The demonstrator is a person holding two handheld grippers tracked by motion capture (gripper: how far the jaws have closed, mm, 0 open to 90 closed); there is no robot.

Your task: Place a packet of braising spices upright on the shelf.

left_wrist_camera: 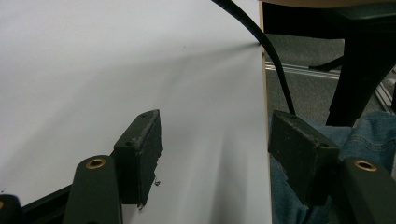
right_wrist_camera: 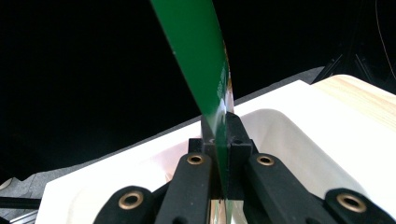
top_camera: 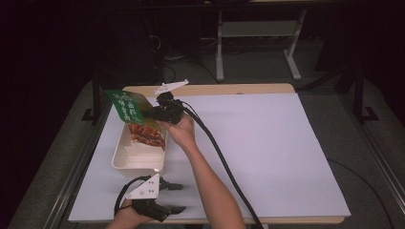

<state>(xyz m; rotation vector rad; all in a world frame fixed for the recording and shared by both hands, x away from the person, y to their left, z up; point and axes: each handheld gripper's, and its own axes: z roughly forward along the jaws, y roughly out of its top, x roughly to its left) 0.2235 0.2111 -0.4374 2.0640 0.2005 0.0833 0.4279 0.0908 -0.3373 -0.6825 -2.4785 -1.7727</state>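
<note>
A green snack packet (top_camera: 134,117) with a picture of brown food hangs tilted over the far end of a white rectangular tray (top_camera: 138,164). My right gripper (top_camera: 155,113) is shut on the packet's edge, reaching in from the right above the tray. In the right gripper view the packet (right_wrist_camera: 201,60) rises edge-on from between the closed jaws (right_wrist_camera: 223,149), with the tray (right_wrist_camera: 299,140) below. My left gripper (top_camera: 175,198) rests near the table's front edge, below the tray, open. Nothing lies between its jaws in the left gripper view (left_wrist_camera: 215,154).
A white sheet (top_camera: 267,143) covers the wooden table (top_camera: 239,88). The right gripper's black cable (top_camera: 224,167) runs across it to the front edge. A person's jeans (left_wrist_camera: 369,135) show beyond the table edge. Desk legs (top_camera: 219,47) stand behind.
</note>
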